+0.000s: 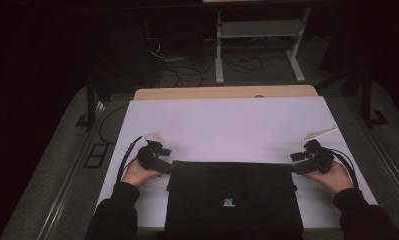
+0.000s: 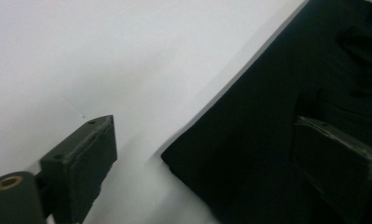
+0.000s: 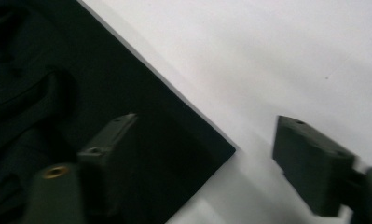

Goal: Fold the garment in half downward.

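Left gripper (image 1: 163,165) (jaws apart) astride bag corner (image 1: 174,165)

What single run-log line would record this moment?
left gripper: open, astride black garment far-left corner | right gripper: open, astride far-right corner | garment: folded flat on white sheet

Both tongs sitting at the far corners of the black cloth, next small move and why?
Probably close both tongs on the corners. The left tongs and right tongs each straddle a far corner of the folded black cloth on the white table. In each gripper view one jaw sits over the fabric and the other over bare table, still gapped, so nothing looks pinched yet.
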A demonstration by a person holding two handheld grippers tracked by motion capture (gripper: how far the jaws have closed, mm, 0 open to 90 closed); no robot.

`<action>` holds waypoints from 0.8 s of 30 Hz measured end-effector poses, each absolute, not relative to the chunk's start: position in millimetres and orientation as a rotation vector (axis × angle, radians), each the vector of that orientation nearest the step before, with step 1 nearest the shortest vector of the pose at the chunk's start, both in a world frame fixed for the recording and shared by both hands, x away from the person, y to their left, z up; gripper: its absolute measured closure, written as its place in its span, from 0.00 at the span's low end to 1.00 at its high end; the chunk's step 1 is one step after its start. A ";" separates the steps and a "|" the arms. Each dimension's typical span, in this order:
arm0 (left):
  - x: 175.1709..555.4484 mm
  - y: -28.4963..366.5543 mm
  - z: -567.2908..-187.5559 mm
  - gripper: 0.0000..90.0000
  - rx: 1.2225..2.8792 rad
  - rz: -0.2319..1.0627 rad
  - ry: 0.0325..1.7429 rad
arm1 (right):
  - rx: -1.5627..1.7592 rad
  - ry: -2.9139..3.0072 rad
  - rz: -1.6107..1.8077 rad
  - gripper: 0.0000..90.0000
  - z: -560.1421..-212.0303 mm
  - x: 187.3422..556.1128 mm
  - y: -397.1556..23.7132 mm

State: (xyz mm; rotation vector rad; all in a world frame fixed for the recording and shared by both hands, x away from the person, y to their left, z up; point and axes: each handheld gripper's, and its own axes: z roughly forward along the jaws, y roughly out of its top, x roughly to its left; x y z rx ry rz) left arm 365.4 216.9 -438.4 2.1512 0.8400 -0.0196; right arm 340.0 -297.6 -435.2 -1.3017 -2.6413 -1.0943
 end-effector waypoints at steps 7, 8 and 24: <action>367.5 219.4 -441.9 0.15 2.164 -0.017 0.845 | -1.297 -2.636 -1.070 0.46 -441.0 341.0 -300.7; 367.7 219.7 -443.1 0.16 2.168 -0.015 0.847 | -1.302 -2.639 -1.066 0.48 -441.1 340.9 -300.8; 364.9 217.2 -443.8 0.48 2.223 0.015 0.792 | -1.318 -2.686 -1.057 0.78 -442.2 340.3 -295.6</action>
